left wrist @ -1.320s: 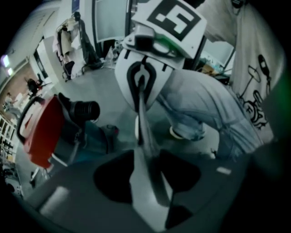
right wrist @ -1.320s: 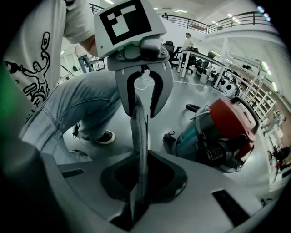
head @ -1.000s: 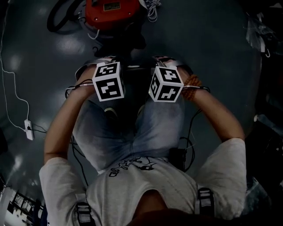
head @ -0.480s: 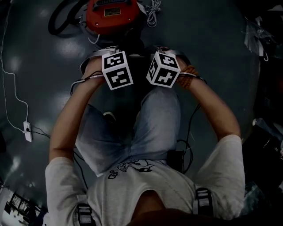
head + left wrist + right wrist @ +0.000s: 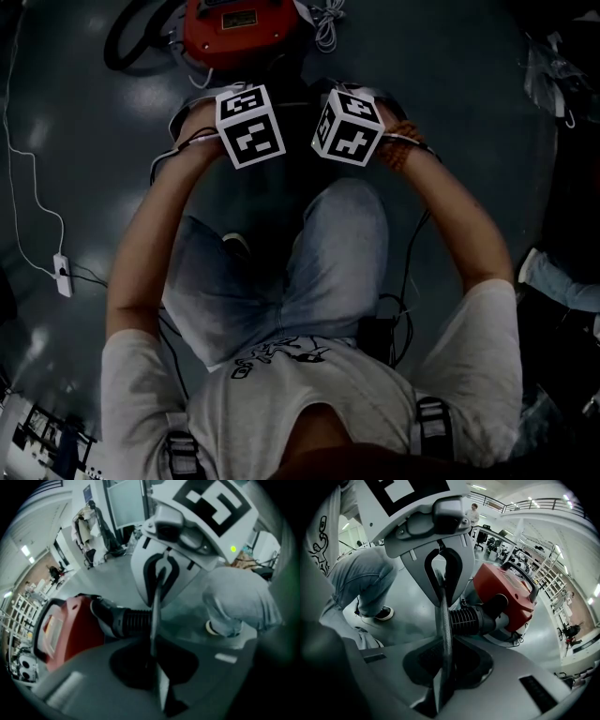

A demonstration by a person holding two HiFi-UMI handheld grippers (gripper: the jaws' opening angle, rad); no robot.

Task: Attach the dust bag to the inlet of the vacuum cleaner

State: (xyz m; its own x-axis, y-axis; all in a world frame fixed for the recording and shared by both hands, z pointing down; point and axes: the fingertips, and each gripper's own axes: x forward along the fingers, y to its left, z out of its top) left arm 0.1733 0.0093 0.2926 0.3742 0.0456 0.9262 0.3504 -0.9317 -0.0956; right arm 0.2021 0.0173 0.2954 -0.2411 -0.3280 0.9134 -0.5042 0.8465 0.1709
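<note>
A red vacuum cleaner (image 5: 234,28) stands on the floor ahead, a black ribbed hose (image 5: 471,620) plugged into it. The two grippers face each other just short of it, their marker cubes (image 5: 249,127) side by side. A thin dark sheet, the dust bag's flat edge (image 5: 443,616), runs edge-on between them. My right gripper (image 5: 443,667) is shut on it. My left gripper (image 5: 153,653) has just been closing and its jaws now pinch the same edge (image 5: 154,616). The rest of the bag is hidden under the cubes.
The person's jeans-clad legs (image 5: 328,253) fill the floor below the grippers. A white cable and power strip (image 5: 62,276) lie at the left. The hose loops beside the vacuum cleaner (image 5: 127,37). Clutter lines the right edge (image 5: 553,66). Shelving stands far off (image 5: 21,616).
Both marker cubes have moved up the head view toward the red vacuum cleaner and drawn a little closer together. The arms have stretched out with them.
</note>
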